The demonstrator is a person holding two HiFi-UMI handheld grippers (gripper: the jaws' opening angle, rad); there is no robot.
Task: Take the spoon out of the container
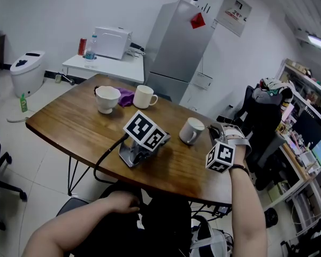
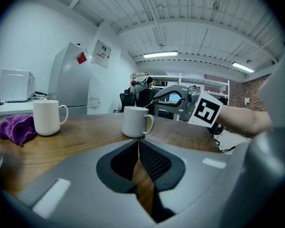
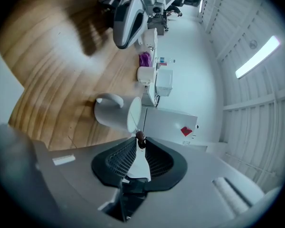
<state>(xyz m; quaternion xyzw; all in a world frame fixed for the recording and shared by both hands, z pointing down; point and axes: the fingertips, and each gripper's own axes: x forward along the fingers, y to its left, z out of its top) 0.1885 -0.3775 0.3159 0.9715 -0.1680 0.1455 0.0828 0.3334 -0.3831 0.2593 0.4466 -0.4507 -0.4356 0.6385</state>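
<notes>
A white mug (image 1: 191, 130) stands near the right end of the wooden table (image 1: 69, 122). A thin spoon (image 2: 148, 104) leans out of it toward my right gripper (image 1: 211, 135). In the right gripper view the spoon's dark rounded end (image 3: 140, 137) sits pinched between the jaw tips of the right gripper (image 3: 140, 144), just past the mug (image 3: 116, 114). My left gripper (image 1: 161, 141) lies on the table with no hand on it, pointing at the mug (image 2: 137, 121). Its jaws (image 2: 138, 146) are shut with nothing in them.
Farther back on the table stand a second white mug (image 1: 144, 96), a white cup (image 1: 107, 98) and a purple cloth (image 1: 126, 96). A cable runs off the front edge from the left gripper. A grey fridge (image 1: 176, 47) and office chairs stand beyond the table.
</notes>
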